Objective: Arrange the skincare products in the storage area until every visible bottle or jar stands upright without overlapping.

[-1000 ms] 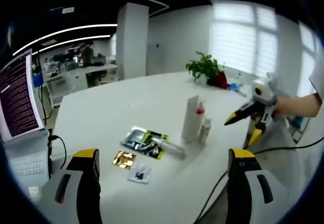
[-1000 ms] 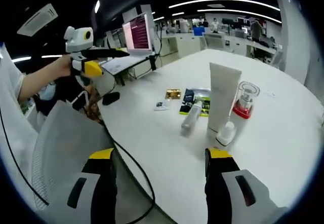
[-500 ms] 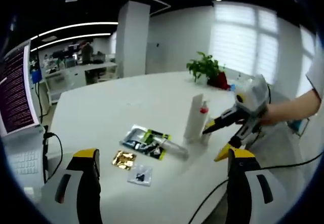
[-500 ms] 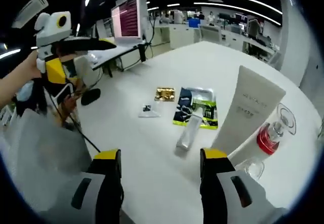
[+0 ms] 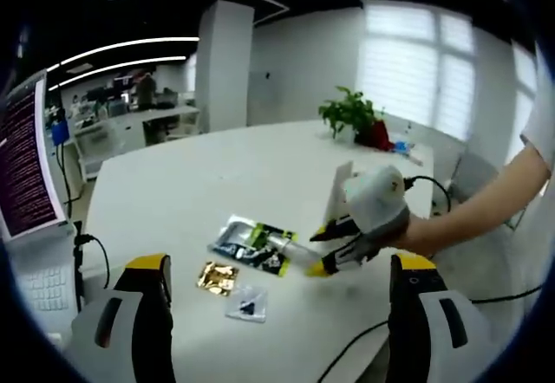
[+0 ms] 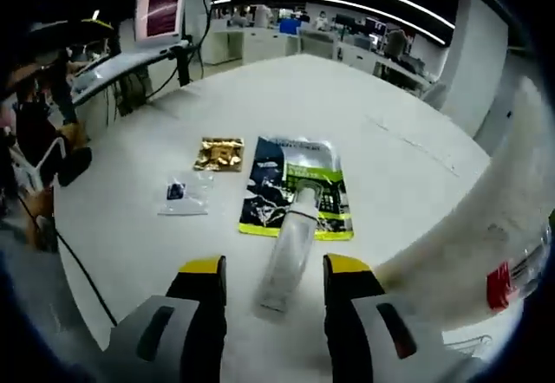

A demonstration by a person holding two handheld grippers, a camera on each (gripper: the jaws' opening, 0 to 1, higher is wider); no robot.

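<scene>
**Spotter:** Closing in now — what's your right gripper doing compared with a second ago?

**Operator:** It's come right down over the table, and my view of it has swung from the whole spread to one item. The jaws stand apart, holding nothing, with the clear bottle lying on its side between them, cap end resting on the dark sachet. In the left gripper view I see that gripper reaching in low beside the white tube.

**Spotter:** So which step is this?

**Operator:** I judge it's the approach to the fallen bottle. Next I'd close on its body, lift, and turn it upright clear of the sachet.

**Spotter:** And your left gripper?

**Operator:** Held back, jaws wide, empty.

**Spotter:** Anything unclear?

**Operator:** The tube is a blurred white slab at my right edge. The red-capped bottle is cut off. Whether my jaws touch the bottle, I can't tell. The gold packet and small clear bag lie flat.
</scene>
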